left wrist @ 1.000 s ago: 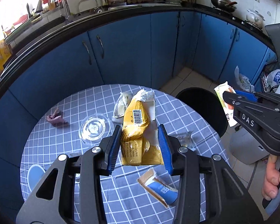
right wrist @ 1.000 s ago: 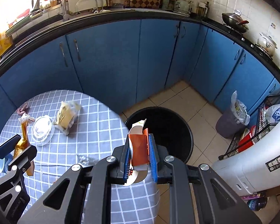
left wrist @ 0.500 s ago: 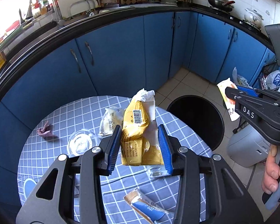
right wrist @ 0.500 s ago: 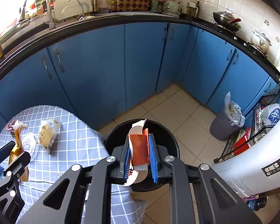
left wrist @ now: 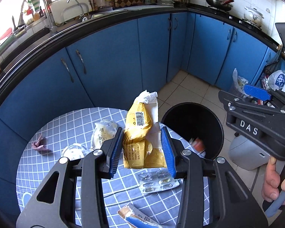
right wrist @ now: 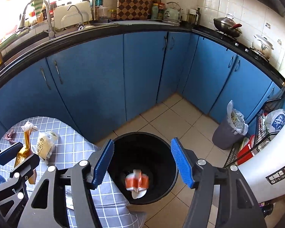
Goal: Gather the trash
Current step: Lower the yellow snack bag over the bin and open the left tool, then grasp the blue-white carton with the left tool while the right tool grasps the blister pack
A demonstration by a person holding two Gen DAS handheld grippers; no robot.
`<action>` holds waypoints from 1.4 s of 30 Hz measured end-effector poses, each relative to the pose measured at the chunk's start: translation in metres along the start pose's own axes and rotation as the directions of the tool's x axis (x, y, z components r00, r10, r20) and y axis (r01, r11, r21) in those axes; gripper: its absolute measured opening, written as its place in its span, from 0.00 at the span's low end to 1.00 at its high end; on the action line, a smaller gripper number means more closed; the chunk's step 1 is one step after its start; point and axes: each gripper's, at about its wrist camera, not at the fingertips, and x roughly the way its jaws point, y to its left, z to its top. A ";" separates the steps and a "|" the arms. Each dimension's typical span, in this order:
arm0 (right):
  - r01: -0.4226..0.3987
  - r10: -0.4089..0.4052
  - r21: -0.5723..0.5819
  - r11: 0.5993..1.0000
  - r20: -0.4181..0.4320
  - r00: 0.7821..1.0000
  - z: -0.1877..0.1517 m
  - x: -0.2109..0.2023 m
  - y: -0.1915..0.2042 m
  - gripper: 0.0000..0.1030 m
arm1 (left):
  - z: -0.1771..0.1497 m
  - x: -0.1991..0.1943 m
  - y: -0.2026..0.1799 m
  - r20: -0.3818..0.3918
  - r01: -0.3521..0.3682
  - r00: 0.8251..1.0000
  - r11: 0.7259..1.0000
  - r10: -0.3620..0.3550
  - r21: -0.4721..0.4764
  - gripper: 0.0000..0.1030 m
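Right gripper [right wrist: 141,161] was opening over the black bin [right wrist: 161,138], orange carton [right wrist: 136,180] dropping in; left gripper [left wrist: 141,150] pinched the yellow packet [left wrist: 140,133], seemingly due there next.

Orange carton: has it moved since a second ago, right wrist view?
Yes. The orange carton has left the opening right gripper and dropped into the black bin, no longer level with its rim.
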 end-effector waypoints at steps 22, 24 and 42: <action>0.108 -0.107 0.075 0.991 -0.013 0.994 -0.004 0.000 -0.039 0.59 | 0.051 0.021 -0.052 0.068 0.101 0.992 0.991 -0.108 0.092 0.42; 0.115 -0.114 0.083 0.990 -0.014 0.993 -0.005 0.000 -0.042 0.59 | 0.056 0.021 -0.058 0.079 0.108 0.990 0.989 -0.116 0.103 0.43; 0.078 -0.076 0.074 0.994 -0.037 0.996 -0.016 -0.004 -0.022 0.59 | 0.042 0.008 -0.029 0.084 0.023 0.996 0.999 -0.027 0.048 0.82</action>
